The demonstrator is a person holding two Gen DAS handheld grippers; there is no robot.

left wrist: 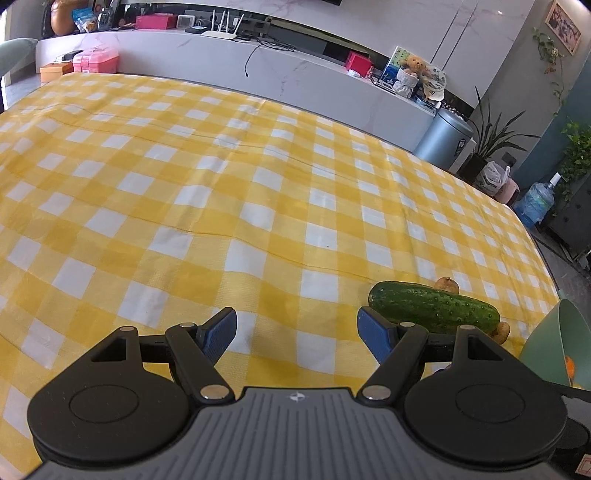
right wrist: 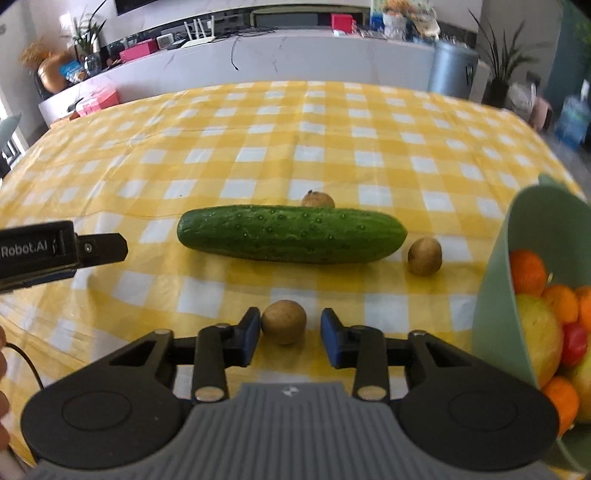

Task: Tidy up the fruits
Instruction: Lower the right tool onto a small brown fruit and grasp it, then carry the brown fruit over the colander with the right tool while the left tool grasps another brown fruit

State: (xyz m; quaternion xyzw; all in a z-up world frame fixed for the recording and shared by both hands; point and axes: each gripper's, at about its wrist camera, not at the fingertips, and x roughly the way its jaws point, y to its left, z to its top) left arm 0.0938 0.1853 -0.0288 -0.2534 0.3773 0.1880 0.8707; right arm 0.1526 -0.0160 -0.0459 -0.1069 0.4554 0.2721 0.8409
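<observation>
Brown fruit [right wrist: 283,321] between right gripper [right wrist: 289,332] only.

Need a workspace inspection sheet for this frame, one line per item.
Surface: yellow checked tablecloth, creased.
Job's things: cucumber; three small brown fruits; green bowl holding oranges.
Clutter: nothing seen on the cloth.
Grippers: left gripper open, empty; right gripper open around the nearest brown fruit, right pad clear.
Cables: black cable at left edge.
Surroundings: counter with router, bin, plants.
</observation>
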